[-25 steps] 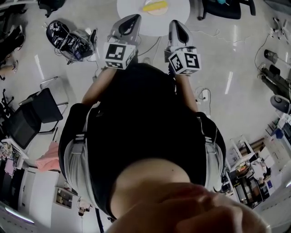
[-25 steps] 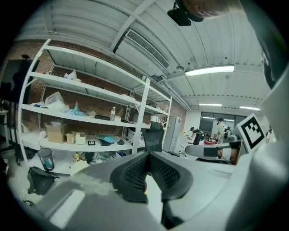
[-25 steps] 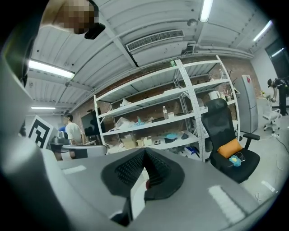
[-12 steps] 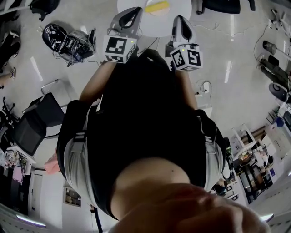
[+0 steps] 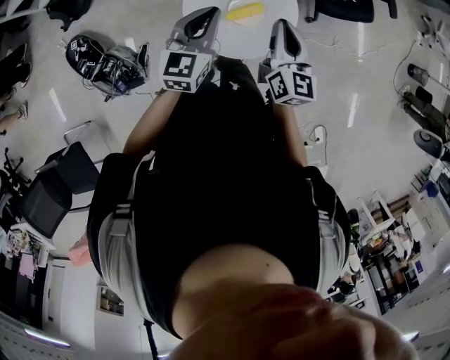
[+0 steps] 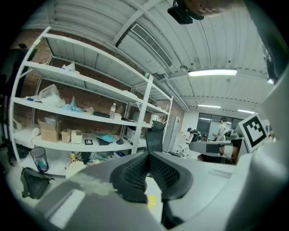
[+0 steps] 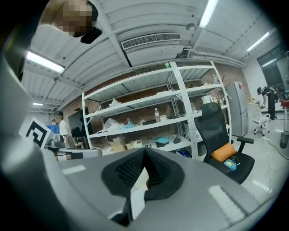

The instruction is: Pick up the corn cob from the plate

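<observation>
Two handheld grippers level before a round white tabletop (image 5: pixel 246 36)

The yellow corn cob (image 5: pixel 244 10) lies on a pale plate (image 5: pixel 228 14) on the tabletop, beyond both grippers and between them, untouched. The left gripper (image 6: pixel 147 158) and the right gripper (image 7: pixel 144 153) each have their black ribbed fingers clenched together, empty.

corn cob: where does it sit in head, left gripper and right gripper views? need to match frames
Head view: corn cob at the top edge, centre, on the white round table.
Left gripper view: small yellow patch, low centre, seen through the gap below the jaw tips.
Right gripper view: not in it.
Shared landmark: the white round table, pale surface behind the jaws in the left and right gripper views.
</observation>
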